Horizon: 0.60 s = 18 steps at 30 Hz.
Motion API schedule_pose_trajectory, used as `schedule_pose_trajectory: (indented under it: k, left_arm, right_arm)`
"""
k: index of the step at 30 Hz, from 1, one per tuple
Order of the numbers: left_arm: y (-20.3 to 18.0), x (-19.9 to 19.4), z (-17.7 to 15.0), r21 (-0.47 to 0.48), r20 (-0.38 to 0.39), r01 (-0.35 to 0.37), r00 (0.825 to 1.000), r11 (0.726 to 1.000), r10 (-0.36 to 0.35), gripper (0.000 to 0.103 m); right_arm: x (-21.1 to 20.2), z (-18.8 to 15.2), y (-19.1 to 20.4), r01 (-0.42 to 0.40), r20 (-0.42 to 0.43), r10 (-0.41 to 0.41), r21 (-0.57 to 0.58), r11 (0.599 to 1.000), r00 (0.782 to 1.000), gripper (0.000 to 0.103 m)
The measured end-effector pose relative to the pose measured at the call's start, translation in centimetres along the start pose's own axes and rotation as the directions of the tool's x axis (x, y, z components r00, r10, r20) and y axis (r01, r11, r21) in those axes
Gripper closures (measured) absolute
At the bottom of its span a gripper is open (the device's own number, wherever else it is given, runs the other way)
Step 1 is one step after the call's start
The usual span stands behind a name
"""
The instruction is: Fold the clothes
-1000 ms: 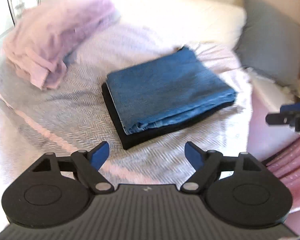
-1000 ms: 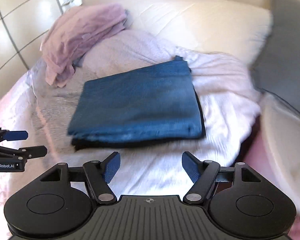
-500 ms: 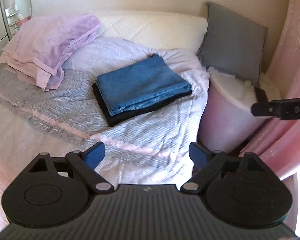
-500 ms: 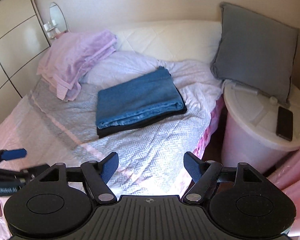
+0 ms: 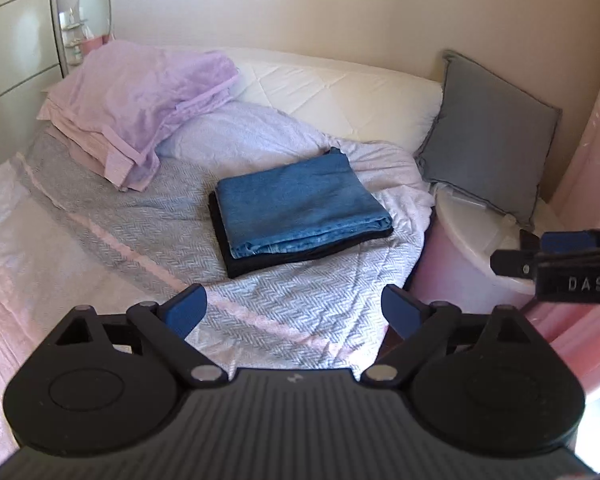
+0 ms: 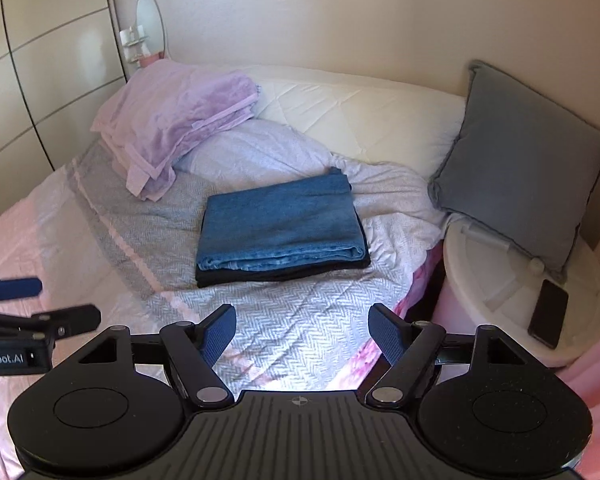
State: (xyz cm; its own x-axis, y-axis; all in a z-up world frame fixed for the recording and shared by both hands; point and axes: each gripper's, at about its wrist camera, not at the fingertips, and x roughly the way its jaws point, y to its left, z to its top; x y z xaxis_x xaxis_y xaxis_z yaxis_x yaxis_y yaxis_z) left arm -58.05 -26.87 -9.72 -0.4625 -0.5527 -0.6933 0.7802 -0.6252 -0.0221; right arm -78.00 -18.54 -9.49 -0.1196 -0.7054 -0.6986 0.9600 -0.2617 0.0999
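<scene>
Folded blue jeans [image 5: 300,204] lie on top of a folded black garment [image 5: 268,260] on the bed; they also show in the right wrist view [image 6: 280,226], with the black garment [image 6: 260,276] under them. My left gripper [image 5: 294,308] is open and empty, held well back from the stack over the bedspread. My right gripper [image 6: 302,330] is open and empty, also back from the stack. The right gripper shows at the right edge of the left wrist view [image 5: 540,252], and the left gripper at the left edge of the right wrist view [image 6: 32,304].
A heap of lilac bedding [image 5: 140,108] lies at the bed's far left. A white pillow [image 6: 360,112] and a grey cushion [image 6: 520,176] stand at the head. A white round bedside tub [image 6: 500,280] with a phone [image 6: 548,314] is on the right. Pink curtain [image 5: 592,120] at far right.
Both grippers have pulled back and up from the folded stack, which now looks smaller and farther. Both stay open and empty. The stack has not moved.
</scene>
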Motion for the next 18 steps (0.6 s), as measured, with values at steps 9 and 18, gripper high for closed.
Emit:
schedule_pose_trajectory:
  k: [9,18]
  left_arm:
    - [-0.7,-0.1,-0.9,-0.042,-0.003,-0.03,1.0,0.999,0.03,0.011]
    - [-1.4,0.1,-1.7,-0.046,-0.031,-0.05,0.998,0.998,0.049,0.01]
  right_arm:
    - [-0.6,-1.1,0.8,-0.005,0.003,0.005,-0.051,0.999,1.0,0.027]
    - [-0.6,-1.8,0.6,-0.015,-0.008,0.015,-0.055,0.998,1.0,0.027]
